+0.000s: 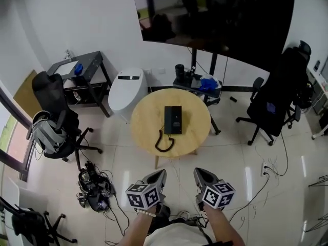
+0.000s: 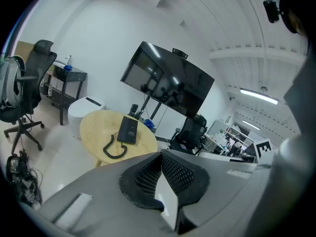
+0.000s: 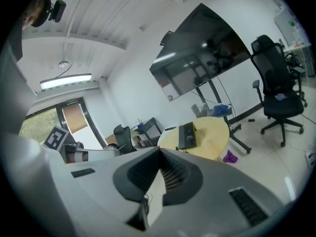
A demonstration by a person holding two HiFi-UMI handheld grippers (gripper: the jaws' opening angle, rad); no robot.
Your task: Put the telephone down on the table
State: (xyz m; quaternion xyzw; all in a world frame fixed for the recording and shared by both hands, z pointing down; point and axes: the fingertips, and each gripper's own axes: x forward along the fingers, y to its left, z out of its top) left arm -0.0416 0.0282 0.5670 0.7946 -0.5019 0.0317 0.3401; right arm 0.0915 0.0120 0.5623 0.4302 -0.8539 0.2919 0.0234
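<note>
You are looking down at a black telephone (image 1: 172, 120) that is lying flat near the middle of the round wooden table (image 1: 197, 106). Its body is showing as a slim dark rectangle, with the long side running away from you. A black coiled cord (image 1: 164, 142) is trailing from its near end and curling into a loop toward the table's near edge. The handset is not standing out from the base in any view. A small pale marking is sitting on the telephone's top face, too small to read.

You are holding the left gripper (image 1: 161, 172) and the right gripper (image 1: 199, 172) side by side low in front of you, both well short of the table and pointing toward it. The fingers of each are pressing together, clenched on nothing; the telephone is lying well apart from both. The cube (image 1: 142, 196) on each gripper is showing black-and-white square markers, not readable text.

A large dark screen (image 1: 220, 14) is standing beyond the table.
</note>
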